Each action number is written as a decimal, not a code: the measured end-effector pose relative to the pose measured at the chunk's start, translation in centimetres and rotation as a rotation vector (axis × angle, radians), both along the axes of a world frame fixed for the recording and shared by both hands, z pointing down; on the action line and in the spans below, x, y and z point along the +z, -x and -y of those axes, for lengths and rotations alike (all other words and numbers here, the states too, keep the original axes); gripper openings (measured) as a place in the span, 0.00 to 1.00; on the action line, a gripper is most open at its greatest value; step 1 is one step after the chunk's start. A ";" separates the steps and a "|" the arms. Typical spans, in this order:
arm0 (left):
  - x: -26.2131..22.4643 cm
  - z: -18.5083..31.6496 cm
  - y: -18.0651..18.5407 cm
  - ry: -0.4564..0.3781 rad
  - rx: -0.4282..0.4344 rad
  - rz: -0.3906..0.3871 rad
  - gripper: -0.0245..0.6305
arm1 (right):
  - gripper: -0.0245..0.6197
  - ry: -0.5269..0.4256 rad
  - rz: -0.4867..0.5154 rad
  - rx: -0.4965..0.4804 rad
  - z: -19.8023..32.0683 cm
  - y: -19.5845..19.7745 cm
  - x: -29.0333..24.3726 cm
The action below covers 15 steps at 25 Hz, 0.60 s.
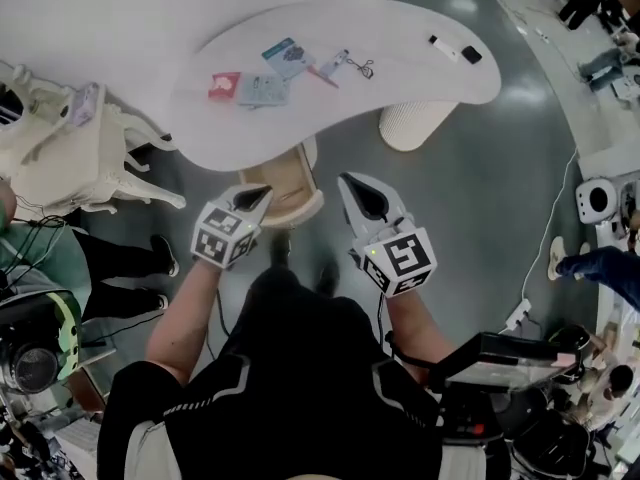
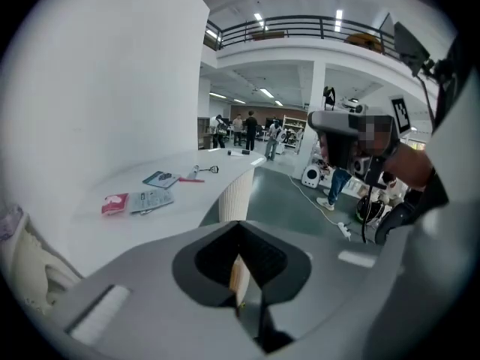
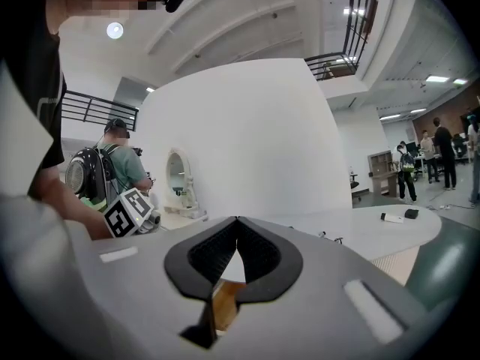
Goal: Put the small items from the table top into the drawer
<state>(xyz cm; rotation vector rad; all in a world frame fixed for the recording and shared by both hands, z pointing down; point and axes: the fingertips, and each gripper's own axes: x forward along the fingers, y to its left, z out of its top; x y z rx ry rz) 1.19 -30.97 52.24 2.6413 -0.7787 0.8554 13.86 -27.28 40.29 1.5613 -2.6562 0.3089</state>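
Note:
On the white curved table [image 1: 400, 28] lie a red packet [image 1: 224, 85], a grey card packet [image 1: 263, 90], a blue card [image 1: 287, 56], a red-tipped pen [image 1: 328, 66] and a key ring [image 1: 361, 67]. Farther right are a white marker [image 1: 443, 46] and a small black item [image 1: 471, 55]. An open wooden drawer [image 1: 300, 208] juts out under the table's near edge. My left gripper [image 1: 262, 194] hovers over the drawer, shut and empty. My right gripper [image 1: 350, 183] is beside it to the right, also shut and empty. The left gripper view shows the red packet [image 2: 115, 203] and the grey packet [image 2: 151, 199].
A ribbed white pedestal [image 1: 415, 123] carries the table. A white ornate chair [image 1: 70, 148] stands at the left, with a person's legs [image 1: 120, 268] near it. A cable and power strip [image 1: 517, 315] lie on the floor at the right. People stand in the background.

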 end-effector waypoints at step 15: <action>-5.7 0.0 4.5 -0.104 -0.141 -0.092 0.04 | 0.04 -0.065 -0.025 -0.012 2.6 3.9 -3.6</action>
